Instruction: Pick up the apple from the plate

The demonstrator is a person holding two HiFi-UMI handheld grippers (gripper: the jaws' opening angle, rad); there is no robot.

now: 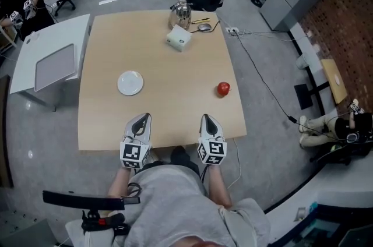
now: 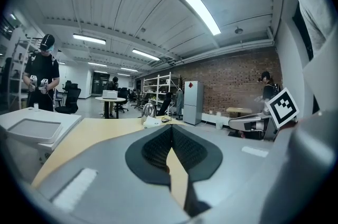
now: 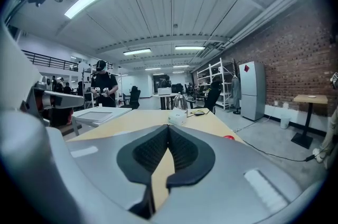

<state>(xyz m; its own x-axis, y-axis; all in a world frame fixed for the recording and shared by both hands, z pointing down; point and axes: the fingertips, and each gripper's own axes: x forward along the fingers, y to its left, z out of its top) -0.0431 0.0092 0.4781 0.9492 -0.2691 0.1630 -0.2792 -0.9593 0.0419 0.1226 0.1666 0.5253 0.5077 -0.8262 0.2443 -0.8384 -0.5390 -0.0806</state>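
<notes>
A red apple [image 1: 224, 88] lies on the bare tabletop at the right side of the wooden table [image 1: 169, 65], not on the plate. The white plate [image 1: 130, 83] sits empty at the table's left middle. Both grippers hover side by side at the table's near edge. My left gripper [image 1: 143, 117] is shut with nothing in it, a little short of the plate. My right gripper [image 1: 207, 118] is shut and empty too, with the apple ahead of it and slightly right. In the right gripper view the apple [image 3: 228, 137] peeks over the right jaw's edge.
A white box [image 1: 179, 38] and a shiny metal kettle [image 1: 180, 14] stand at the table's far side, beside a mouse and pens. A white side table [image 1: 49, 59] stands to the left. A cable [image 1: 262, 80] runs across the floor on the right. Office chairs stand beyond.
</notes>
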